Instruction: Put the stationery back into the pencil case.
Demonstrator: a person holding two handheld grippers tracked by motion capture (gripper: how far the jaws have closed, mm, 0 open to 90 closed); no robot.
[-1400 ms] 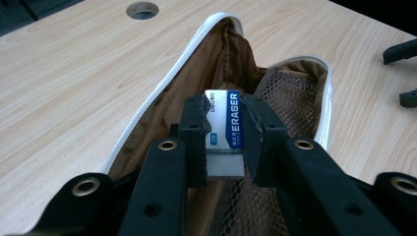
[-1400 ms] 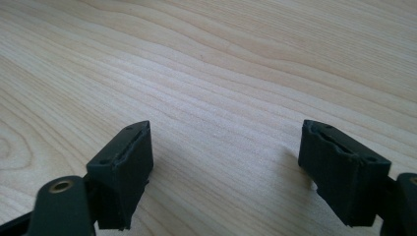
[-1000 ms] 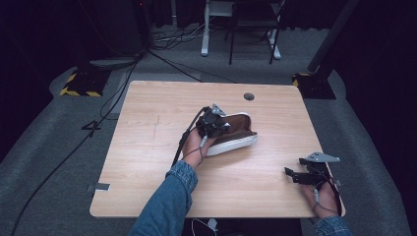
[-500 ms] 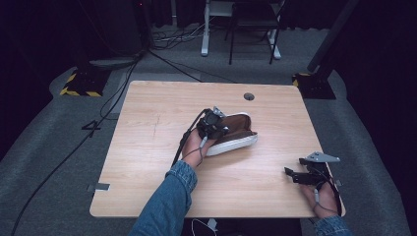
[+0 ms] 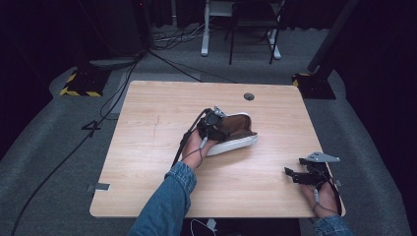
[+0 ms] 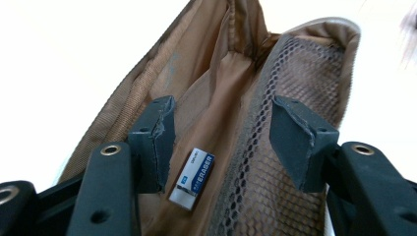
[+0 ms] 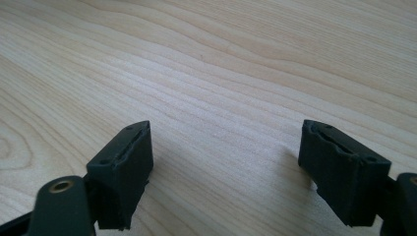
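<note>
The step in hand is judged to be the placing of an eraser (image 6: pixel 193 178) into a pouch (image 5: pixel 235 132): the eraser is already seen inside, on the brown lining, just beside the left finger of the left gripper (image 6: pixel 221 142) and not pinched by it. The fingers (image 6: pixel 158 140) of this gripper are held wide, approx. as wide as the pouch mouth, and nothing is gripped between them. In the high view the left gripper (image 5: pixel 212 124) is placed at the near-left end of the pouch, at its opening.

The pouch is lying near the middle of the surface (image 5: pixel 147 162), a little to the right. It is white outside, w/ a brown fabric lining and a dark mesh pocket (image 6: pixel 290 88) on one inner wall. The mouth is open. The eraser is a small white block w/ a blue-and-white sleeve, the word ERASER is printed on it; it is lying flat, between the lining fold and the mesh.

For the next move, it is judged that the left gripper must be drawn back out of the mouth w/o catching the mesh or dragging the eraser out. After that, the mouth probably has to be closed.

The right gripper (image 5: pixel 301 176) is rested at the near-right corner of the surface, well apart from the pouch. Its fingers (image 7: pixel 123 172) are also held wide, and bare wood is seen between them.
</note>
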